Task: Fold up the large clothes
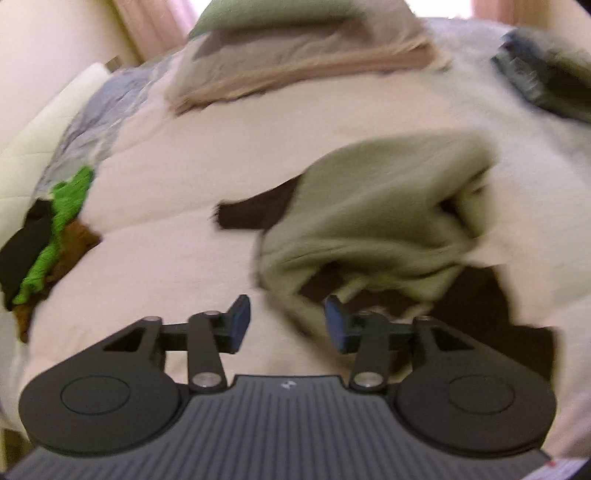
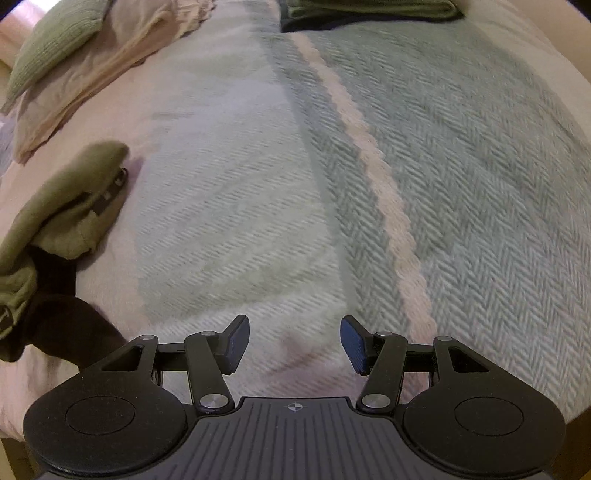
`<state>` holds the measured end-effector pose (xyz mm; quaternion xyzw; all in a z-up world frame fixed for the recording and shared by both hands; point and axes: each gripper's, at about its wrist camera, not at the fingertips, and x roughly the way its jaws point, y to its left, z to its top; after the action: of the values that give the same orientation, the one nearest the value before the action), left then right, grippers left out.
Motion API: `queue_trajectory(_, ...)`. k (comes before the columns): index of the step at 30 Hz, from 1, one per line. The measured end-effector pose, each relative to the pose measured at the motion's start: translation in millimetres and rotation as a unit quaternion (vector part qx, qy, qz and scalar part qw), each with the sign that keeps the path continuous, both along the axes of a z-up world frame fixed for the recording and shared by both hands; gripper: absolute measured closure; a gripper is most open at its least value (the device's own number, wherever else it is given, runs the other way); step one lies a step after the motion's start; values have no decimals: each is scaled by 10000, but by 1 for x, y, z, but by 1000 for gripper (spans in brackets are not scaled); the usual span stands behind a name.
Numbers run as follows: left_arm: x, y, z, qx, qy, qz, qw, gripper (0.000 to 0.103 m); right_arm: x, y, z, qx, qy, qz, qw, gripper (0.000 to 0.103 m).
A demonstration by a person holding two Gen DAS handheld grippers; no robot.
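Hovering over the pink bedcover [image 1: 177, 192], the left gripper [image 1: 287, 325] has its jaws spread with nothing between the blue pads [image 1: 240, 323]. Just beyond its right fingertip lies the olive-green garment [image 1: 388, 214], crumpled in a heap with a dark brown piece of clothing [image 1: 255, 214] sticking out from under it on the near and left sides. The picture is blurred, so whether the right pad touches the cloth cannot be told.

Further out, toward the left edge of the bed, a small pile of bright green, black and brown clothes [image 1: 55, 229] lies near a white pillow [image 1: 44, 147]. At the far end rests a beige pillow [image 1: 295, 62] with a green cushion [image 1: 273, 14] on it, and a dark folded item [image 1: 546, 74] lies at the far right.

The right gripper [image 2: 294, 341] also stands with its jaws spread and empty, over a grey-green herringbone blanket [image 2: 461, 166] crossed by a pale stripe. In its view the olive-green garment [image 2: 66, 199] lies well off to the left of the fingers, on the pink cover beside the blanket's left edge, with the dark brown cloth [image 2: 66, 317] under its near end.
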<state>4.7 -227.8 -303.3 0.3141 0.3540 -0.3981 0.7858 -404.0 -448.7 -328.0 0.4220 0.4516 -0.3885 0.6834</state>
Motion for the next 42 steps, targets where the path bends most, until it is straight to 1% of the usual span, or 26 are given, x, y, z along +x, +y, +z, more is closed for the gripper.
queue_trajectory(1,-13,0,9,-134,53,-108,9998,50,2,-3,0,-11,17,9,10000,51)
queue_trajectory(2,-23,-3,14,-254,97,-239,9993,39,4,-5,0,-28,36,19,10000,51)
queue_trajectory(3,-32,-6,18,-291,100,-395,9987,33,7,-7,0,-49,57,33,10000,51)
queue_trajectory(4,-42,-15,16,-225,56,-596,9980,33,10,-8,0,-73,64,50,9999,51)
queue_trajectory(6,-53,-35,-3,100,-269,-914,9954,34,15,-9,1,-108,34,87,9999,51)
queue_trajectory(8,-61,-53,-25,437,-644,-1136,9905,41,20,-9,-1,-114,28,132,9998,51)
queue_trajectory(12,-73,-77,-57,655,-1220,-1401,9804,39,28,-9,-9,-53,75,216,9997,51)
queue_trajectory(14,-81,-83,-73,805,-1613,-1593,9706,35,31,-9,-14,22,123,221,9997,51)
queue_trajectory(16,-85,-84,-85,925,-1865,-1843,9606,33,35,-10,-18,38,145,241,9996,51)
queue_trajectory(18,-86,-84,-90,950,-1918,-1981,9565,33,39,-11,-19,35,179,255,9995,51)
queue_trajectory(20,-84,-84,-87,952,-1771,-2082,9572,33,43,-13,-19,18,181,266,9995,51)
queue_trajectory(21,-85,-83,-81,889,-1631,-2099,9599,33,46,-13,-18,-5,161,281,9995,51)
queue_trajectory(23,-85,-83,-73,732,-1310,-1978,9687,30,51,-13,-18,-28,164,306,9994,51)
queue_trajectory(24,-84,-86,-73,690,-1238,-1881,9719,29,54,-12,-18,-23,170,312,9994,51)
queue_trajectory(25,-85,-88,-76,709,-1271,-1786,9731,30,57,-12,-19,-12,165,321,9993,51)
queue_trajectory(27,-81,-98,-87,797,-1354,-1538,9755,34,63,-10,-19,-15,155,359,9992,51)
queue_trajectory(29,-76,-103,-94,770,-1342,-1314,9792,35,67,-8,-19,-48,159,414,9990,51)
queue_trajectory(30,-74,-103,-97,766,-1333,-1313,9794,43,69,-7,-19,-48,181,426,9989,51)
queue_trajectory(31,-74,-101,-98,777,-1350,-1398,9779,48,71,-7,-20,-51,200,431,9989,51)
queue_trajectory(32,-72,-96,-98,753,-1424,-1503,9754,63,72,-6,-20,-68,196,441,9988,51)
queue_trajectory(33,-69,-89,-94,699,-1547,-1579,9728,87,73,-6,-20,-106,187,478,9986,51)
queue_trajectory(34,-60,-81,-87,611,-1585,-1569,9729,92,76,-5,-19,-192,163,568,9981,51)
queue_trajectory(36,-32,-62,-64,338,-1761,-1218,9762,94,85,-4,-17,-428,60,822,9957,51)
queue_trajectory(38,3,-45,-39,113,-1893,-801,9786,95,99,-2,-15,-721,-159,1183,9902,51)
queue_trajectory(40,42,-32,-19,-38,-1796,-408,9829,95,123,1,-15,-993,-408,1656,9803,51)
queue_trajectory(42,78,-24,-10,-67,-1807,-55,9835,95,148,3,-17,-1328,-588,2074,9674,51)
